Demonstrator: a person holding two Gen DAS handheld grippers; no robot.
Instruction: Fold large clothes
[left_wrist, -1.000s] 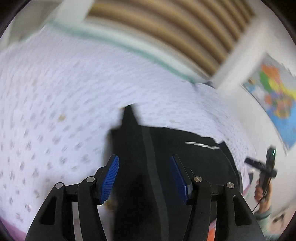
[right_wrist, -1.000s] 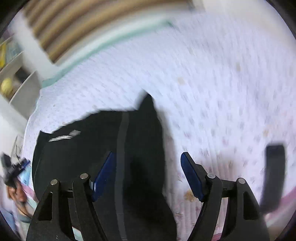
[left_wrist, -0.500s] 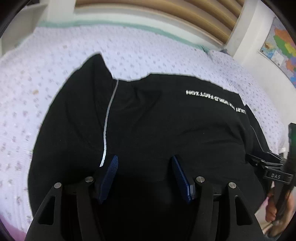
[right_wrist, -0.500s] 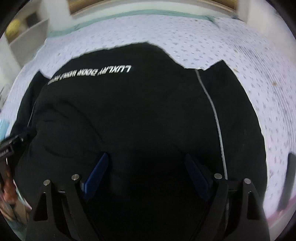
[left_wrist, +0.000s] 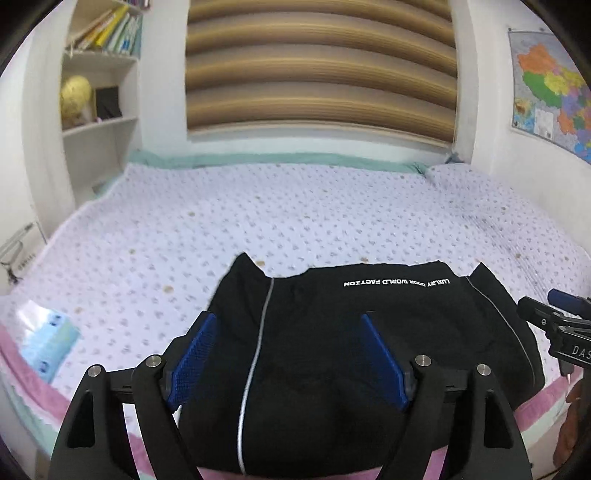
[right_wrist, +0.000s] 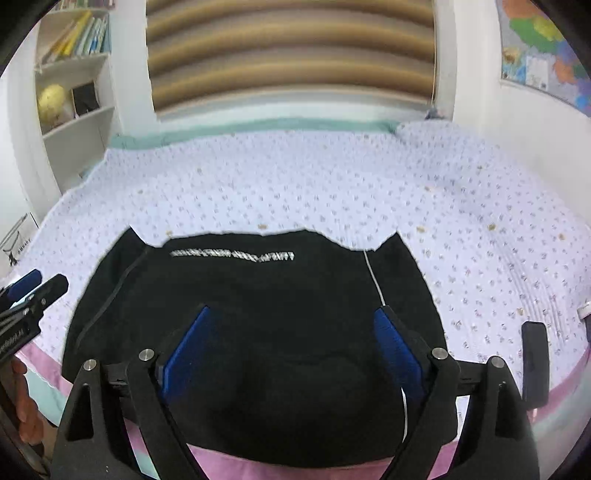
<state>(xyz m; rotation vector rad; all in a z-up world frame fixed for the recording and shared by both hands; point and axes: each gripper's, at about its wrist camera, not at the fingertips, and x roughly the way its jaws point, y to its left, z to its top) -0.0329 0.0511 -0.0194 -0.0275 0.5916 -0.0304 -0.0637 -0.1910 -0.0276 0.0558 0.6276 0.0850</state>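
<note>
Now backed off from black garment (left_wrist: 369, 332) folded on bed (left_wrist: 295, 221); left hand-held gripper (left_wrist: 288, 365) and right hand-held gripper (right_wrist: 291, 354) wide open, empty — fold apparently done.

We count one black garment (left_wrist: 369, 332) lying ahead of and beneath both pairs of jaws, two grippers, left (left_wrist: 288, 363) and right (right_wrist: 291, 354), one dark phone (right_wrist: 534, 363) right of the right jaws, and one blue packet (left_wrist: 44, 341) left of the left jaws.
</note>
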